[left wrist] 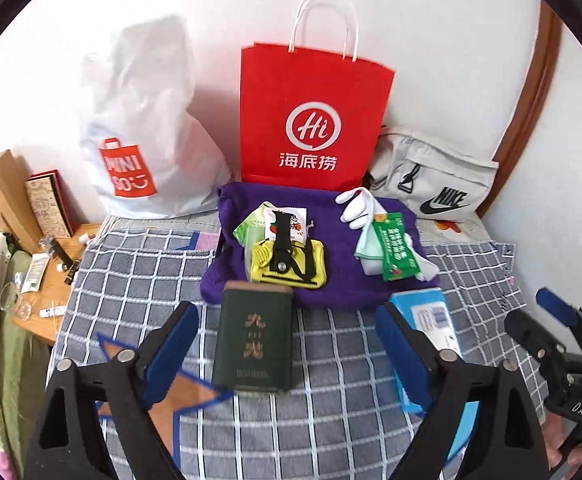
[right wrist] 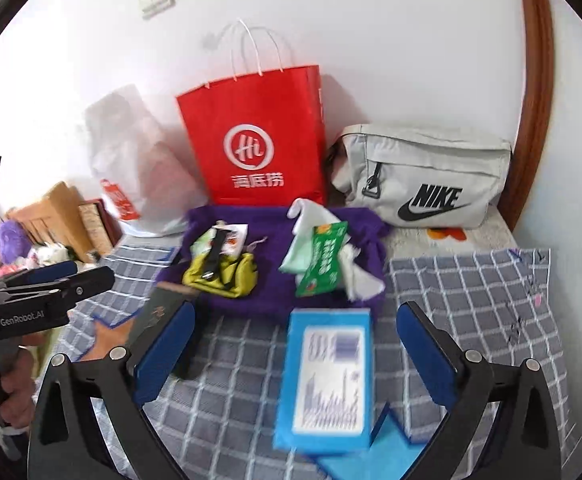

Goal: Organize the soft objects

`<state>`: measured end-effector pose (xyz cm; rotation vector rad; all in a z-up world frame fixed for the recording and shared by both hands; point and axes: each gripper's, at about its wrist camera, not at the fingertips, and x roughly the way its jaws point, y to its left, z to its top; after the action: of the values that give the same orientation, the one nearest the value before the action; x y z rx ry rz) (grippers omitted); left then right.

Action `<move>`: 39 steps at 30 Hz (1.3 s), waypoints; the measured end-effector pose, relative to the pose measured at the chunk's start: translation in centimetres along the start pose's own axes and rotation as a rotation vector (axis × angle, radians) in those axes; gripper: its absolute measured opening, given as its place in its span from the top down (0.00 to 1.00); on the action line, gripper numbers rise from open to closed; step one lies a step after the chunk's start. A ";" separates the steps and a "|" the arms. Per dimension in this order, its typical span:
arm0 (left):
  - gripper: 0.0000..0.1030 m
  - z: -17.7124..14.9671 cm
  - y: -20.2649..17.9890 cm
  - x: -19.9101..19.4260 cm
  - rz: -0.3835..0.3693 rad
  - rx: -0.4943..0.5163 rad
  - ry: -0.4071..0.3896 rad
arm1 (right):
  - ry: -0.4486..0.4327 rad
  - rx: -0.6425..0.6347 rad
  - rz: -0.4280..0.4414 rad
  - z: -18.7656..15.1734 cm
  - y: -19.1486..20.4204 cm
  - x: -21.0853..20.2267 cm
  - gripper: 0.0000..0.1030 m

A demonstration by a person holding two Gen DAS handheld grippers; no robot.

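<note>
I see three bags lined up against the wall beyond my tongs: a white plastic bag (left wrist: 147, 136), a red paper bag (left wrist: 311, 116) standing upright with its mouth open (what is inside I cannot tell), and a grey Nike bag (right wrist: 423, 176) lying zipped on its side. In front of them a purple towel (left wrist: 339, 280) lies spread on the checked cloth (left wrist: 331, 380), carrying a yellow pouch (left wrist: 287, 266) with packets behind it, a white glove (left wrist: 357, 204) and a green packet (left wrist: 393, 248) on pale cloths. My left gripper (left wrist: 287, 344) stands wide around a dark green box (left wrist: 256, 346), not touching it; my right gripper (right wrist: 291, 348) stands wide around a blue box (right wrist: 327, 376).
</note>
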<state>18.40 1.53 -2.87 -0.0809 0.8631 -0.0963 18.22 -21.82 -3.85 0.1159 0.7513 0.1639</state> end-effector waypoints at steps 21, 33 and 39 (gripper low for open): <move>0.05 -11.3 -3.9 -11.0 0.065 0.072 -0.052 | -0.048 -0.008 -0.044 -10.3 2.2 -12.5 0.00; 0.05 -12.8 -4.9 -13.7 0.060 0.087 -0.099 | -0.084 0.005 -0.059 -11.6 1.7 -16.0 0.00; 0.05 -12.9 -4.8 -14.2 0.055 0.080 -0.107 | -0.097 -0.001 -0.063 -11.8 1.7 -16.7 0.00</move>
<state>-0.86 -1.95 -0.01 0.0126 0.7528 -0.0743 -2.09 -22.79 -0.92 0.0980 0.6576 0.0978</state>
